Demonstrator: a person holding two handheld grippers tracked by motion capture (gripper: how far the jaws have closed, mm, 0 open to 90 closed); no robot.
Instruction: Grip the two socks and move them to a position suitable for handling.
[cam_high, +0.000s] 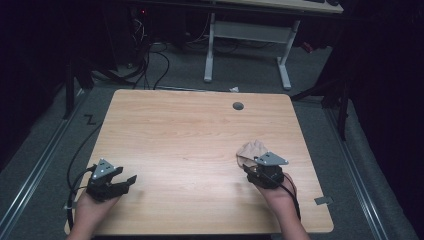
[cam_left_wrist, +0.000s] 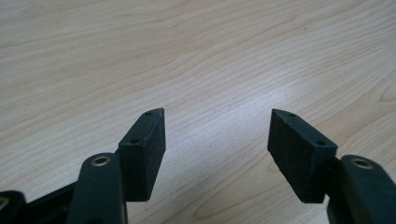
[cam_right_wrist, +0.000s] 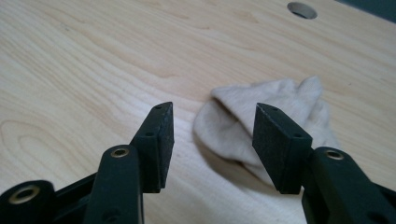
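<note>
A crumpled beige cloth (cam_high: 251, 150) lies on the right half of the surface (cam_high: 190, 145), toward the person's side, with bare wood all around it. In the right gripper view the cloth (cam_right_wrist: 261, 126) looks like soft knit fabric, bunched into a low heap with two rounded lobes at its far end; what kind of item it is cannot be told.

The right claw (cam_high: 252, 167) sits just behind the cloth on the person's side and points at it. In its own view the right claw (cam_right_wrist: 212, 135) is open, its two black pads apart with nothing between them. The cloth lies just ahead of the gap and a little to its right, so the right pad covers part of the fabric. Whether the pads touch the cloth cannot be told. The right hand (cam_high: 277, 192) holds this claw near the surface's front right edge, with a cable trailing back over the wrist.

The left claw (cam_high: 125, 181) is well apart from the cloth, at the front left corner of the surface. In its own view the left claw (cam_left_wrist: 217, 140) is spread wide and holds nothing, with plain wood grain beneath. The left hand (cam_high: 92, 205) grips it from below.

A round grey hole (cam_high: 238, 106) sits in the surface near its far edge. Beyond the surface, on the grey floor, stand the white legs of a desk (cam_high: 250, 40) among dark cables.
</note>
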